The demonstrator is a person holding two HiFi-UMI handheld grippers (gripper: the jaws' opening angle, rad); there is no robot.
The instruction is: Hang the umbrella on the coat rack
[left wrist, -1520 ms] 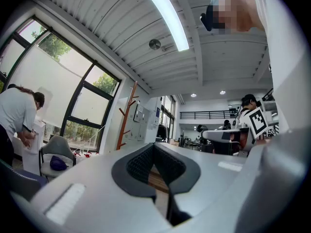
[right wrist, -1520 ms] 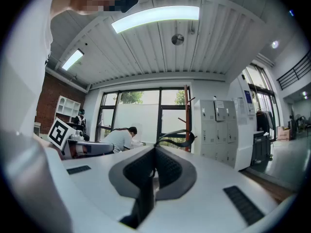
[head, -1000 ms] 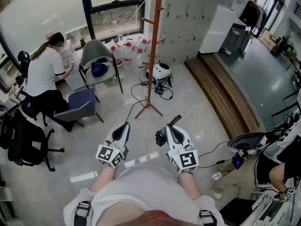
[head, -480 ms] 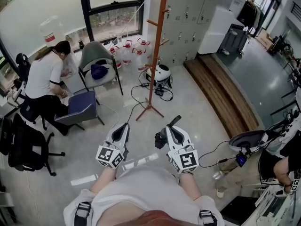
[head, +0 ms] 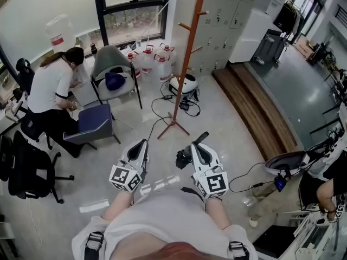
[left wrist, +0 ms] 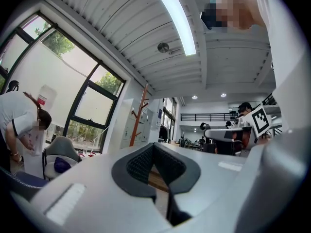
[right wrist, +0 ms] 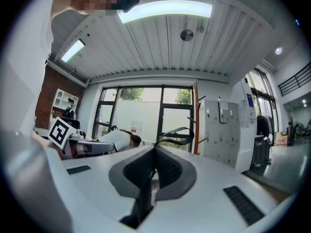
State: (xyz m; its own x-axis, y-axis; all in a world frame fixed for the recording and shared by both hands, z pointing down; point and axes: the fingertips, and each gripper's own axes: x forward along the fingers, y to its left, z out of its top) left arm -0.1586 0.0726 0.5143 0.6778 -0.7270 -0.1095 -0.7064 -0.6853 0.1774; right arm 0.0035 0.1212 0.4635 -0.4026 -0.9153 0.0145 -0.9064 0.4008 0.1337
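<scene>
As right tongs (right wrist: 154,149) clamp umbrella (head: 183,157), rack (head: 189,53) stands ahead.

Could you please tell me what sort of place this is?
Likely an office or lab workroom: lockers along the wall, office chairs, and a person at work.

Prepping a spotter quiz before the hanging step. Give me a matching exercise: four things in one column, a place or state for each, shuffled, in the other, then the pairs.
1. coat rack
2. umbrella
3. grey chair
4. left tongs

A. shut, nothing between them
B. dark blue bundle on its seat
C. held in the right tongs
D. standing on the floor, pegs bare

Pairs: 1-D; 2-C; 3-B; 4-A.
</scene>
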